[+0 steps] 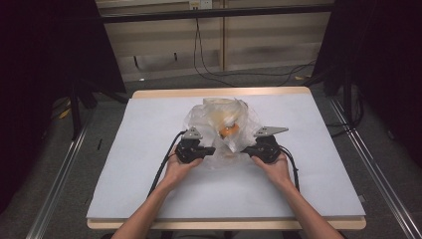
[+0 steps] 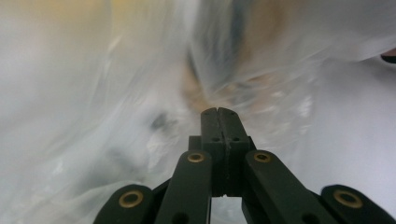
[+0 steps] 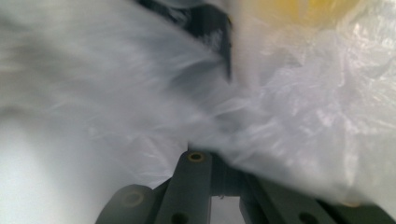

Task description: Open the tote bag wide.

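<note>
A crumpled clear plastic bag [image 1: 219, 122] lies in the middle of the white-covered table [image 1: 149, 129], with an orange object [image 1: 228, 131] and something pale yellow [image 1: 221, 113] inside. My left gripper [image 1: 211, 150] meets the bag's near left edge. In the left gripper view its jaws [image 2: 218, 112] are pressed together, and the film's folds [image 2: 140, 116] run in towards the tips. My right gripper [image 1: 245, 151] is at the bag's near right edge. The plastic [image 3: 299, 121] drapes over its jaws and hides the tips; the linkage sits drawn in.
The table's wooden edge [image 1: 224, 92] runs along the back, with floor and cables [image 1: 209, 69] beyond. Dark curtains hang at both sides. Each forearm reaches in from the near edge. Bare white sheet surrounds the bag on every side.
</note>
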{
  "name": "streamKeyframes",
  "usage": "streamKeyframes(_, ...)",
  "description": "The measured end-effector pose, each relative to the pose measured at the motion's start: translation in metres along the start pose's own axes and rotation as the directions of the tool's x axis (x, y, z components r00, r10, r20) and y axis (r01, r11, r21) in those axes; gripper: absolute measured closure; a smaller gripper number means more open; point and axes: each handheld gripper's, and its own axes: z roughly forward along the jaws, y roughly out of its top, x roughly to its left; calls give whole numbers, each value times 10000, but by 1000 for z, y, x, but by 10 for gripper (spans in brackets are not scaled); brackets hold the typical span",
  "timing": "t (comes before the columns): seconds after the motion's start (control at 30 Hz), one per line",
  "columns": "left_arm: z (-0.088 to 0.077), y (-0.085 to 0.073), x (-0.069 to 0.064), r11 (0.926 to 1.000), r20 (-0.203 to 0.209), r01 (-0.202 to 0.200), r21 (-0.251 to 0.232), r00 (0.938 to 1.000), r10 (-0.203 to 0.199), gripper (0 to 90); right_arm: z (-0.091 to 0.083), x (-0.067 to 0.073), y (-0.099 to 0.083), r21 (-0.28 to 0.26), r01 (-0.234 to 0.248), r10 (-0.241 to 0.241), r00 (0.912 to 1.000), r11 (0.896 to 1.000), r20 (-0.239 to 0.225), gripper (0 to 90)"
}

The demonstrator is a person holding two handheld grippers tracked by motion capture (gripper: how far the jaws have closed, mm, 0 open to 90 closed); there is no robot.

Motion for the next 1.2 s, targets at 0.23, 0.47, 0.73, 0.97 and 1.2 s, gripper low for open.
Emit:
streamKeyframes(0.23, -27, 6, -19, 9968, 274, -478, -639, 9984, 497, 900, -27, 12, 5, -446, 287, -298, 9993, 9986, -242, 900)
streamKeyframes(0.47, -52, 19, -35, 9871, 476, -688, -1443, 9959, 764, 900, -61, 16, 8, -1187, 284, -317, 9991, 9925, -266, 900)
streamKeyframes(0.73, -65, 51, -56, 9629, 877, -1228, -2403, 9852, 1476, 900, -76, 14, 30, -1918, 293, -324, 9994, 9810, -129, 900)
streamKeyframes(0.97, -57, 83, -67, 9443, 1061, -1283, -3030, 9802, 1673, 900, -67, 14, 64, -2446, 411, -477, 9986, 9688, -210, 900)
streamKeyframes(1.2, -51, 102, -53, 9435, 772, -966, -3169, 9889, 1272, 900, -51, 12, 78, -2541, 346, -430, 9987, 9666, -276, 900)
